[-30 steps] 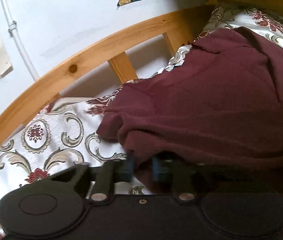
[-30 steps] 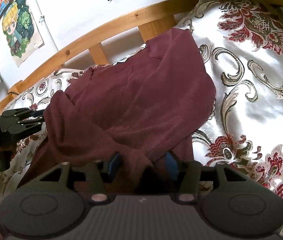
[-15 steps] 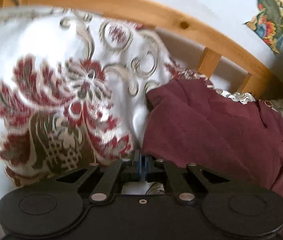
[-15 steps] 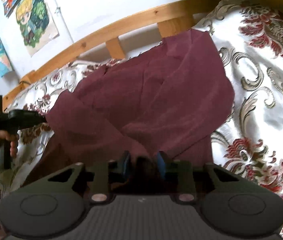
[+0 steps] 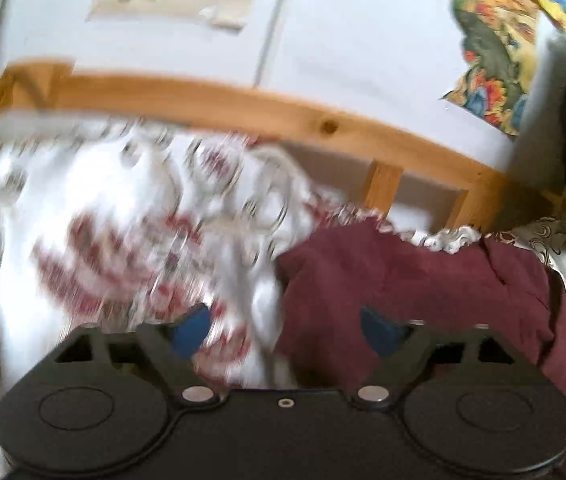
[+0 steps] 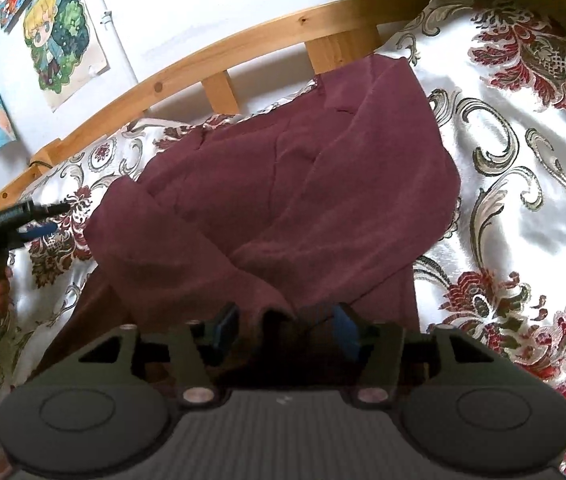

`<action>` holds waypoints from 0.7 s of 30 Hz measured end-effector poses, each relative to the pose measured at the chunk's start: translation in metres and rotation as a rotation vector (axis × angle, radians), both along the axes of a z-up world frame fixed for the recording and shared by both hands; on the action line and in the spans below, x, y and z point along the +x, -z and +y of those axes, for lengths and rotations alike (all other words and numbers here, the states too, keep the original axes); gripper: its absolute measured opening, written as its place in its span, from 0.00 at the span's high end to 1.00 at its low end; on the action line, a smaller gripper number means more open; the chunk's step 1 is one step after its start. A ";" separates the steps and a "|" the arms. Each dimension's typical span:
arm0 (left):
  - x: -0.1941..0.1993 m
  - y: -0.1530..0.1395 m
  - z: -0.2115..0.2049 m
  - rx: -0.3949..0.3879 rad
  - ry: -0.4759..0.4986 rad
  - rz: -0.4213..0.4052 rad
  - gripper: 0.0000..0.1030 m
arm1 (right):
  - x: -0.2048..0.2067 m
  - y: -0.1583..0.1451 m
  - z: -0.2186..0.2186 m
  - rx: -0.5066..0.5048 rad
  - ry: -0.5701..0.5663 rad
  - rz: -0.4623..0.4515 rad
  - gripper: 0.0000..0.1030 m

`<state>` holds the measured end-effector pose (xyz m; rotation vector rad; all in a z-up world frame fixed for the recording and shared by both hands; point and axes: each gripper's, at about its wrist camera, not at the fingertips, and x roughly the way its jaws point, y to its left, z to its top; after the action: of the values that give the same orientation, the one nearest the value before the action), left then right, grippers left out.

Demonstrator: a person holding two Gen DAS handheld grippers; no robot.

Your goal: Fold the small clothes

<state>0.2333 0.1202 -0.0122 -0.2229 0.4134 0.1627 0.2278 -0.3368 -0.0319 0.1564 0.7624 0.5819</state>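
Observation:
A maroon garment (image 6: pixel 291 200) lies partly folded on the patterned bedspread (image 6: pixel 523 152), its left side laid over the middle. My right gripper (image 6: pixel 285 326) is open over the garment's near edge, with cloth bunched between the blue pads but not clamped. My left gripper (image 5: pixel 285 326) is open and empty, above the garment's left edge (image 5: pixel 423 288). It also shows in the right wrist view (image 6: pixel 39 220), held by a hand at the far left, apart from the cloth.
A wooden bed rail (image 6: pixel 267 36) with slats runs along the far side, against a white wall with posters (image 6: pixel 63 36). The bedspread (image 5: pixel 123 240) stretches left and right of the garment. The left view is motion-blurred.
My left gripper let go of the garment, swung away to the left and opened wide. My right gripper narrowed on the near edge, then opened again.

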 end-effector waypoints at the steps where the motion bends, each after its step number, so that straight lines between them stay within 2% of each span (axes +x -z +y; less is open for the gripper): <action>1: 0.011 -0.005 -0.002 0.015 0.024 0.004 0.16 | 0.000 0.000 -0.001 0.004 0.004 0.001 0.35; 4: 0.049 -0.011 -0.009 0.063 0.031 0.037 0.16 | 0.000 0.001 -0.004 0.014 0.022 0.002 0.27; 9: 0.104 0.015 -0.011 0.170 -0.106 0.258 0.26 | 0.000 -0.002 -0.010 0.029 0.054 -0.022 0.16; 11: 0.106 0.023 -0.010 0.193 -0.124 0.249 0.26 | 0.001 -0.003 -0.013 0.035 0.064 -0.024 0.14; 16: 0.101 0.036 -0.015 0.326 -0.118 0.229 0.28 | 0.001 -0.007 -0.020 0.025 0.113 -0.077 0.05; 20: 0.094 0.033 -0.012 0.296 -0.115 0.208 0.26 | 0.007 -0.008 -0.023 0.007 0.153 -0.126 0.01; 21: 0.090 0.032 -0.014 0.285 -0.114 0.195 0.21 | 0.008 -0.006 -0.024 0.004 0.165 -0.127 0.01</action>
<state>0.3232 0.1064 -0.0439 0.0512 0.5658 0.3548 0.2362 -0.3612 -0.0255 0.1830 0.6186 0.4321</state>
